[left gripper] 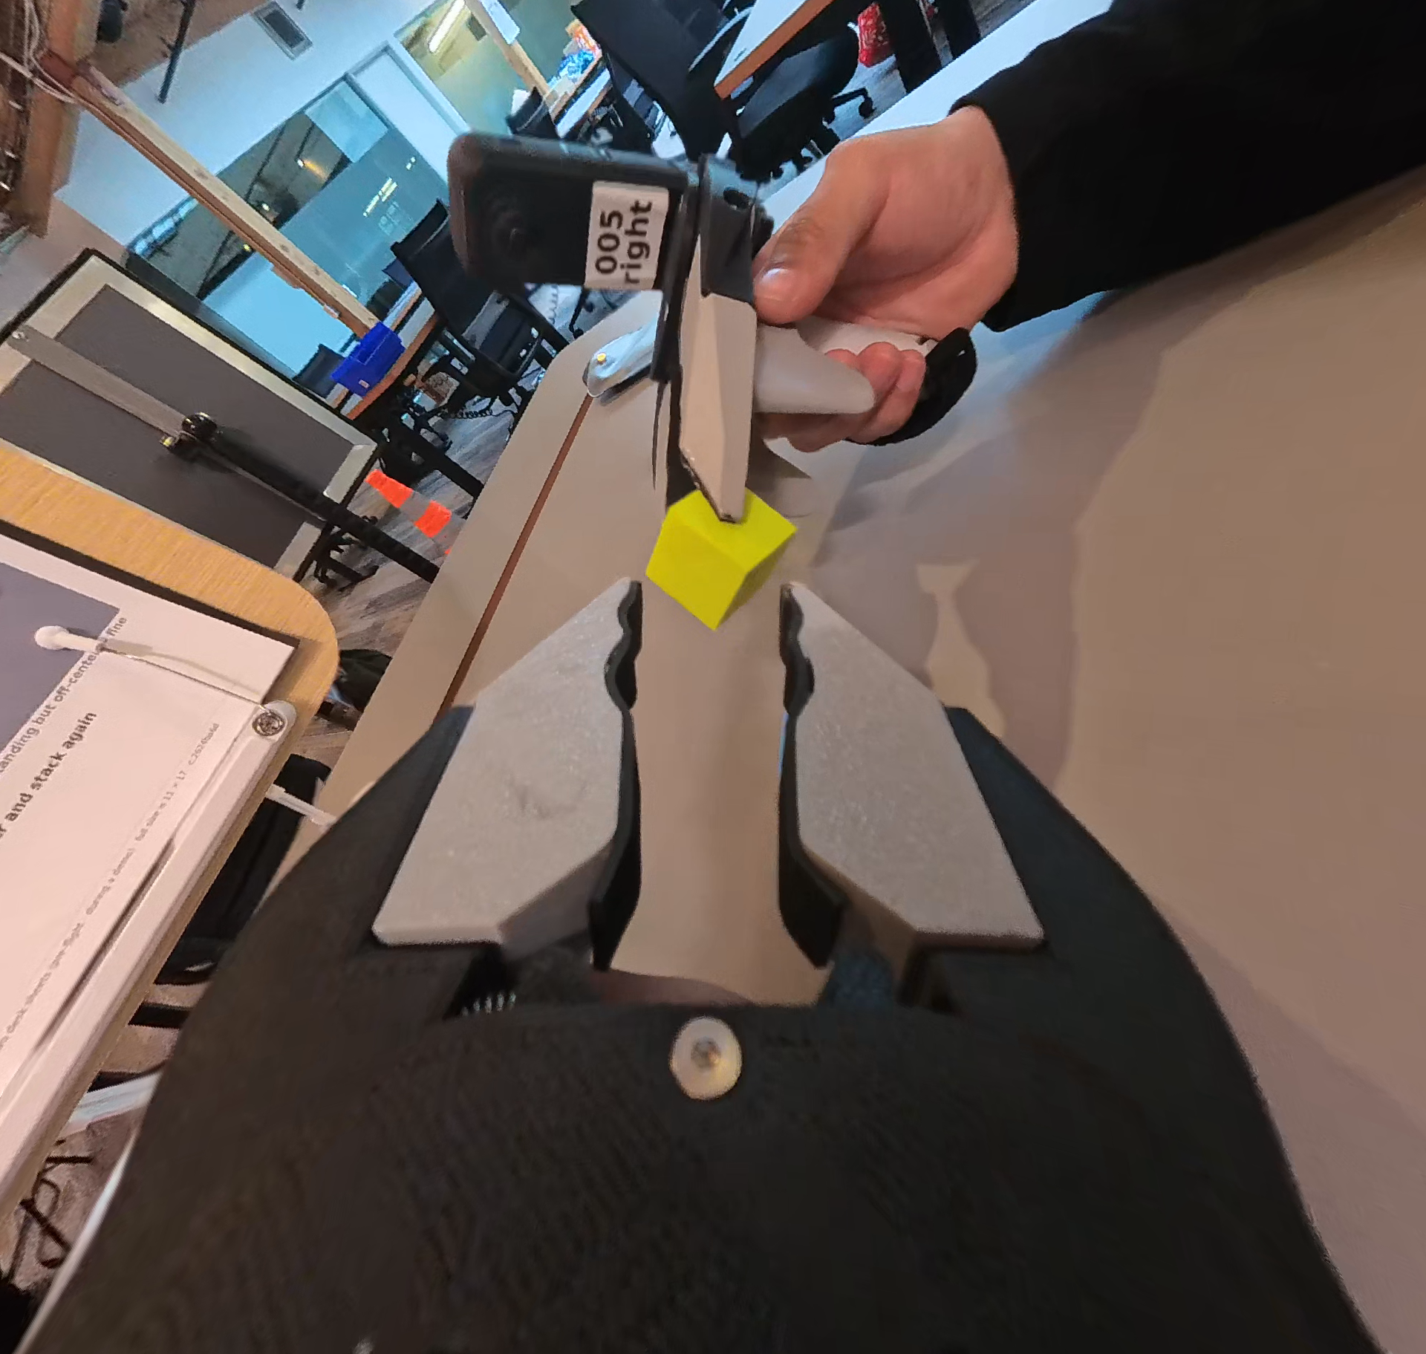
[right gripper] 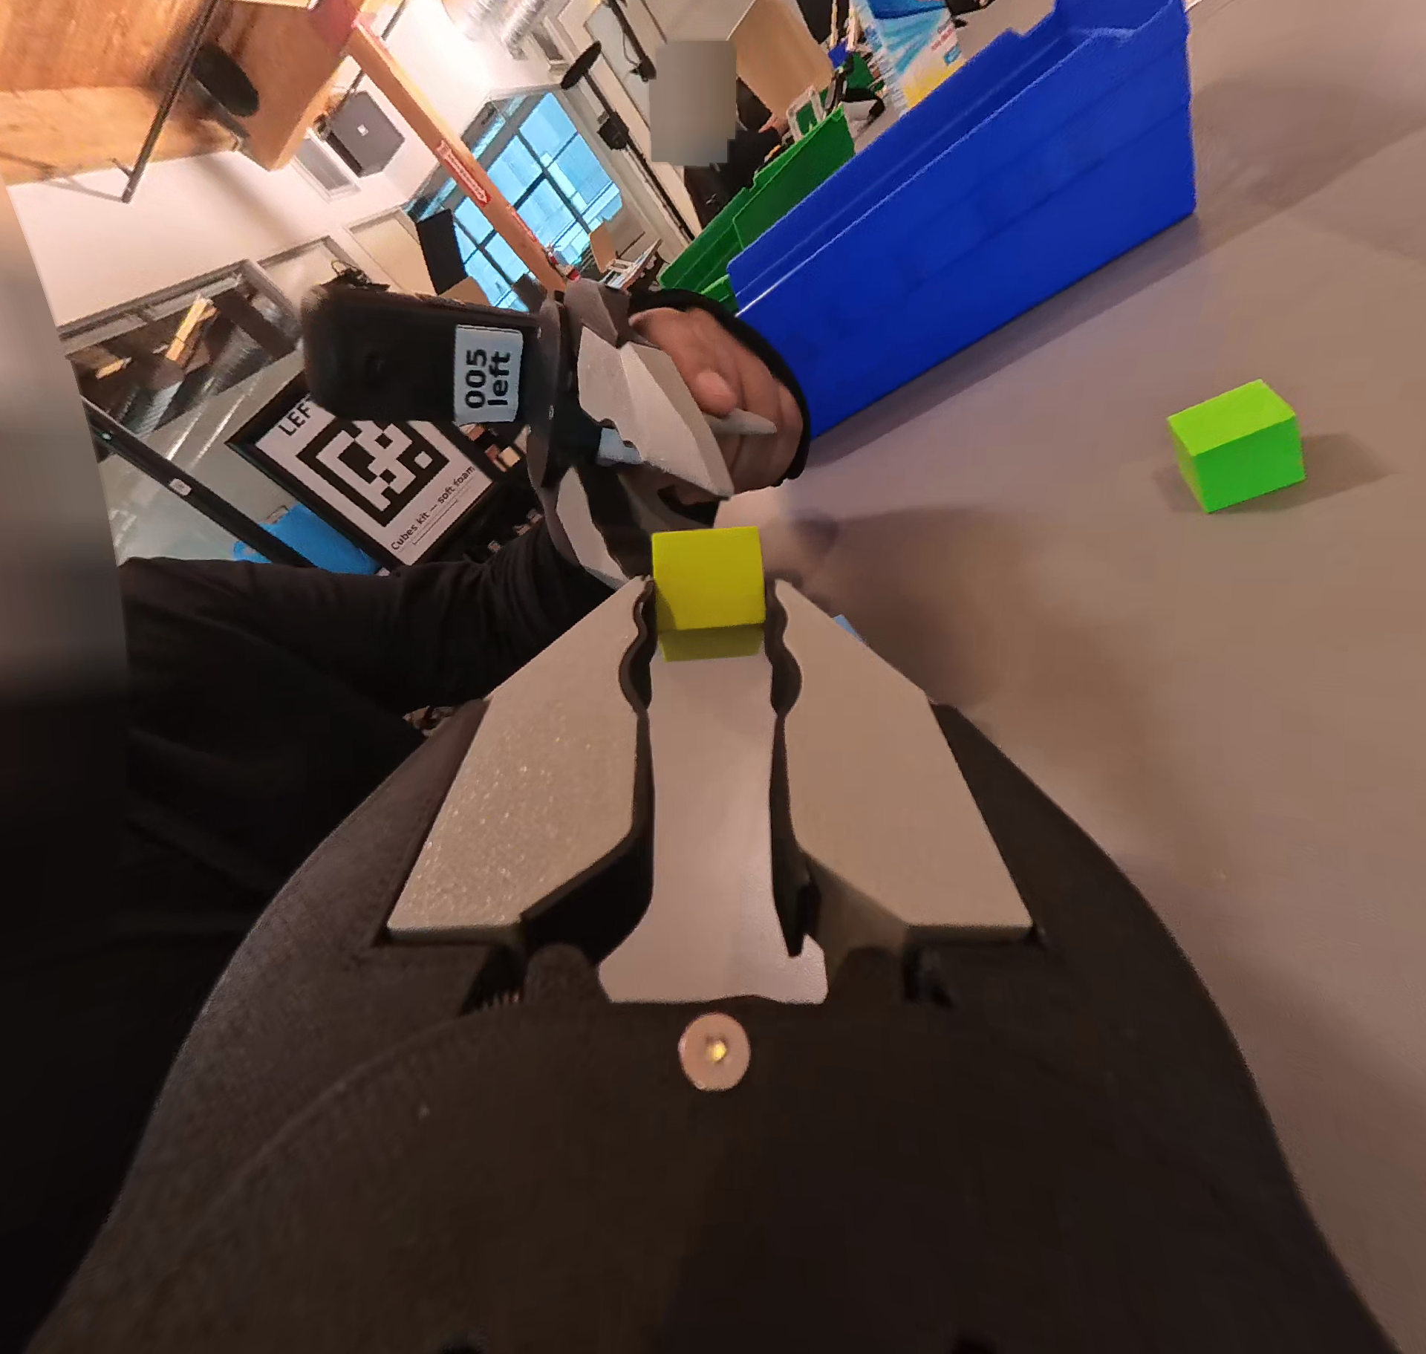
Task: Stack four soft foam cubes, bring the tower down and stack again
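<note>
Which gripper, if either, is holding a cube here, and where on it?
The right gripper pinches the yellow cube by two opposite side faces, at its fingertips. The left gripper is open, holding nothing.

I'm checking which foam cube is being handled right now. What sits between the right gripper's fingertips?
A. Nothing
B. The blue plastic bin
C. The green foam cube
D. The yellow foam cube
D: in the right wrist view the right gripper has its fingertips on either side of the yellow foam cube, while the green foam cube lies apart on the grey table near the blue plastic bin.
</note>
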The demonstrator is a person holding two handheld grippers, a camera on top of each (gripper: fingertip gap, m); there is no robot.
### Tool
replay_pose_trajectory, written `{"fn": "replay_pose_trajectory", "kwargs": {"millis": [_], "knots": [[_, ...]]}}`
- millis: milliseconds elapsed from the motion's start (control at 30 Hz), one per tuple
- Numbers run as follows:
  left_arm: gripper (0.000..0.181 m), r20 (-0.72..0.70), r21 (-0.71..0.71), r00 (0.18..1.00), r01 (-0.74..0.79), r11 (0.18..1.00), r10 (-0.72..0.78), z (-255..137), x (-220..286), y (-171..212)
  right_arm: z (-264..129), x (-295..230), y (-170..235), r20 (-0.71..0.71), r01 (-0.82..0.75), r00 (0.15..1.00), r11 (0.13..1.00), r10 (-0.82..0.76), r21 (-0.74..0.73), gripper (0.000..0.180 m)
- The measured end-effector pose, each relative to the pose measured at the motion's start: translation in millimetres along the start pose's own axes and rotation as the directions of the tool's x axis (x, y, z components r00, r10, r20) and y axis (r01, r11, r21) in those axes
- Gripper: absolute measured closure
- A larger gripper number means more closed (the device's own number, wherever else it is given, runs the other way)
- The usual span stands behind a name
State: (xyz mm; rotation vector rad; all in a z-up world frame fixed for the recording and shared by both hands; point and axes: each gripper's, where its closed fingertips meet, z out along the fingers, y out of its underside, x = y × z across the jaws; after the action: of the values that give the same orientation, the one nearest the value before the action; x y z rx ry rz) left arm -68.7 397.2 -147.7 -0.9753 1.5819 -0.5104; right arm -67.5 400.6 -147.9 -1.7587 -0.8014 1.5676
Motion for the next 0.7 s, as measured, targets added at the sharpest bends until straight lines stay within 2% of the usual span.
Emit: {"fn": "replay_pose_trajectory", "kwargs": {"millis": [67, 133, 233, 300, 433, 700], "knots": [[0.143, -0.023, -0.022, 0.996, 0.08, 0.997, -0.08, 1, -1, 5, -5, 0, -7, -0.018, 0.031, 0.999, 0.999, -0.03, 0.037, 0.155], [0.14, -0.049, -0.019, 0.971, 0.233, 0.972, -0.234, 1, -6, 5, -10, -1, -17, -0.049, 0.095, 0.995, 0.992, -0.091, 0.082, 0.155], [0.139, -0.12, 0.013, 0.882, 0.46, 0.888, -0.455, 1, -11, 0, -16, -11, -29, -0.09, 0.224, 0.973, 0.964, -0.213, 0.14, 0.155], [0.139, -0.164, 0.031, 0.839, 0.531, 0.847, -0.519, 0, -11, -6, -17, -17, -31, -0.112, 0.304, 0.951, 0.942, -0.29, 0.144, 0.155], [0.14, -0.139, 0.023, 0.833, 0.543, 0.839, -0.535, 1, -14, -6, -13, -19, -25, -0.148, 0.392, 0.914, 0.916, -0.378, 0.085, 0.155], [0.139, -0.141, -0.022, 0.846, 0.516, 0.856, -0.514, 7, -4, -7, -6, -13, -15, -0.173, 0.417, 0.896, 0.909, -0.409, 0.01, 0.155]]}}
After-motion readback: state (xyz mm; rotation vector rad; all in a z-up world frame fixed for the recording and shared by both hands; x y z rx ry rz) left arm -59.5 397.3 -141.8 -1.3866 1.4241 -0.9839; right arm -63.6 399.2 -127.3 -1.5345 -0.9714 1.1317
